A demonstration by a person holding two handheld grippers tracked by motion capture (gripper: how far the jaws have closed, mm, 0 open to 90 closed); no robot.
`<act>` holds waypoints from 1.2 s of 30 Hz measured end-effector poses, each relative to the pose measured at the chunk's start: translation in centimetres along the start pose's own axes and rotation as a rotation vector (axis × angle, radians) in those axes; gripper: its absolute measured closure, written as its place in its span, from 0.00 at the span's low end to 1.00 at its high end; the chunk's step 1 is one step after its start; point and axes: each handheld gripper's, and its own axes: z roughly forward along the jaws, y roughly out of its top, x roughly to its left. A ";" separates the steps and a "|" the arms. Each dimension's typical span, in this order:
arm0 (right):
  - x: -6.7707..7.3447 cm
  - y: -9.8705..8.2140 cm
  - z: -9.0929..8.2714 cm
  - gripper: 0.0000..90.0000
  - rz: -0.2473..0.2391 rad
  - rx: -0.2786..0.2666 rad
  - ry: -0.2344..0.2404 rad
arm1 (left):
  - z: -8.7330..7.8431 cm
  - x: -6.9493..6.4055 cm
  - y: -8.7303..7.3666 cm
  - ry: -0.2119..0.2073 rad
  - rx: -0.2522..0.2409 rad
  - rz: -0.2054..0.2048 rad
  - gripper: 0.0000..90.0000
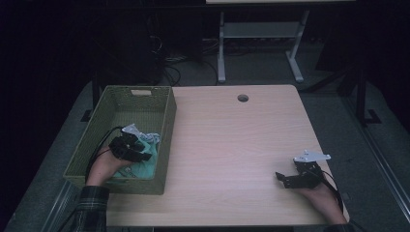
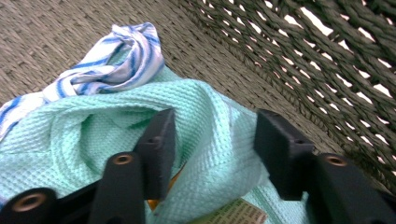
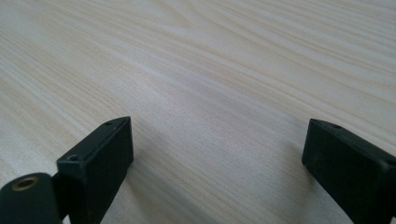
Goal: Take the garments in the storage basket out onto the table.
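While your left hand-held gripper [image 2: 212, 149] reaches down into the green woven basket [image 1: 167, 121], its jaws stand half spread around a raised fold of the mint-green waffle cloth [image 2: 205, 121], and whether the pads already press it you cannot tell. That fold runs away from you between the jaws, with the blue-striped cloth [image 2: 116, 60] just beyond. Your right hand-held gripper [image 3: 217, 163] rests spread wide over bare bench [image 3: 210, 70], well apart from the basket.
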 end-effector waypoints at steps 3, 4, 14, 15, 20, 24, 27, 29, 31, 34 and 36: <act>0.0 0.0 0.0 0.10 0.000 0.000 0.000 | 0.1 -0.1 0.0 -0.008 0.011 -0.009 0.63; 0.0 0.0 0.0 0.10 -0.001 -0.001 0.000 | 0.1 0.0 0.0 -0.011 0.020 -0.008 0.67; 0.0 0.0 0.0 0.10 0.000 0.000 0.000 | 0.1 0.0 0.0 -0.015 0.041 -0.040 0.88; 0.0 0.0 0.0 0.10 0.000 0.000 0.000 | 0.0 0.0 0.1 -0.011 0.037 -0.036 0.90; 0.0 0.0 0.0 0.10 -0.001 0.000 0.000 | -0.8 0.3 0.0 -0.016 -0.021 -0.050 0.91; 0.0 0.0 0.0 0.10 -0.001 0.000 0.000 | -1.4 0.3 0.0 -0.027 -0.075 -0.065 0.91; 0.0 0.0 0.0 0.10 0.000 0.000 0.000 | -1.8 0.3 0.0 -0.030 -0.111 -0.079 0.92; 0.0 0.0 0.0 0.10 0.000 0.000 0.000 | -2.2 0.4 0.0 -0.030 -0.140 -0.085 0.92; 0.0 0.0 0.0 0.10 0.000 0.000 0.000 | -2.5 0.5 0.0 -0.032 -0.170 -0.092 0.92; 0.0 0.0 0.0 0.10 0.000 0.000 0.000 | -3.1 0.6 -0.1 -0.045 -0.219 -0.103 0.93; 0.0 0.0 0.0 0.10 0.000 0.000 0.000 | -3.4 0.6 -0.1 -0.048 -0.251 -0.110 0.93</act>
